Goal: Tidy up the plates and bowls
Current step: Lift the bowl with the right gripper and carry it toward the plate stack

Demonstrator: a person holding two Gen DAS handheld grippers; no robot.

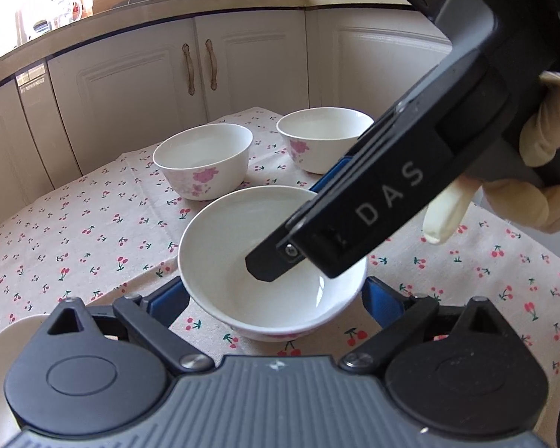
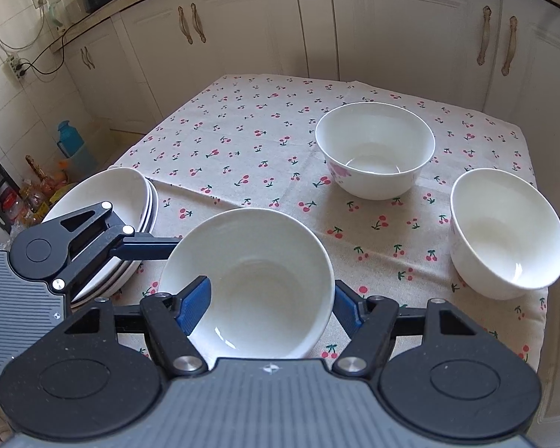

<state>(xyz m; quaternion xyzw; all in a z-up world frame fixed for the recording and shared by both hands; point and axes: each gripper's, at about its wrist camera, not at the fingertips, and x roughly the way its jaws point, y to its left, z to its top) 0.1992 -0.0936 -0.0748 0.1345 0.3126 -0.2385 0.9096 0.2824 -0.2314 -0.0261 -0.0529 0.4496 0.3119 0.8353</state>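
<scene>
Cherry-print tablecloth point(image 2: 242, 142); right gripper point(image 2: 268, 308) hides near bowl's point(image 2: 257, 280) rim

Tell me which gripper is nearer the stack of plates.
Left. The left gripper has its body over the stack of plates, fingers flanking the near bowl. The right gripper is at that bowl, beyond the stack.

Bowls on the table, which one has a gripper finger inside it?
The nearest bowl, beside the stacked plates. One blue finger of the right gripper sits inside its rim; the other two bowls stand apart, untouched.
</scene>
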